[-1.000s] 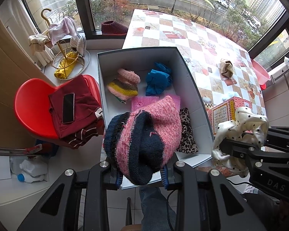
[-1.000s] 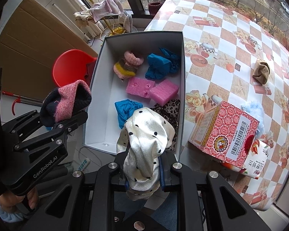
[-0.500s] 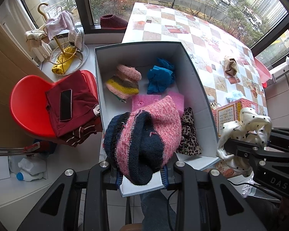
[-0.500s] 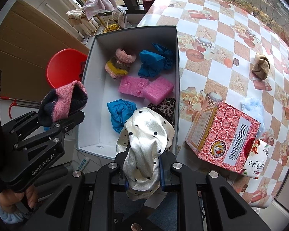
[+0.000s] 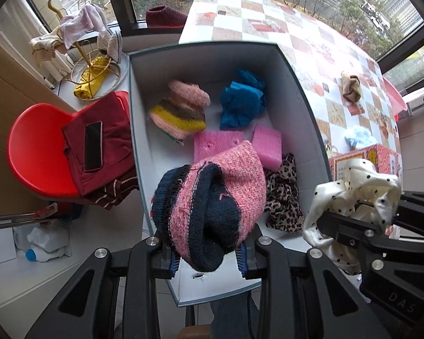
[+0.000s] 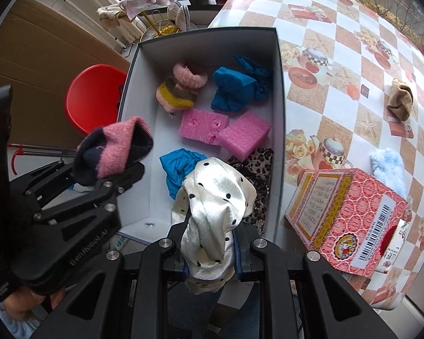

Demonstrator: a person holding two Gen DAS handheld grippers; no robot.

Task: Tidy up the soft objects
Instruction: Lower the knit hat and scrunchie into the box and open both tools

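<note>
Over the near left part of the white box (image 6: 144,214), left tool (image 5: 207,257) clamped on a pink and navy knit hat (image 5: 209,206), pointing almost straight down. Further right, over the near right corner by the leopard cloth (image 6: 257,169), right tool (image 6: 210,265) clamped on a white dotted cloth (image 6: 214,206). Box floor straight below both, so probably just lower and let go.

Leopard-print cloth (image 5: 282,197) half hidden behind pink-and-navy knit (image 5: 212,197), carton print (image 6: 319,195) unreadable — too small
</note>
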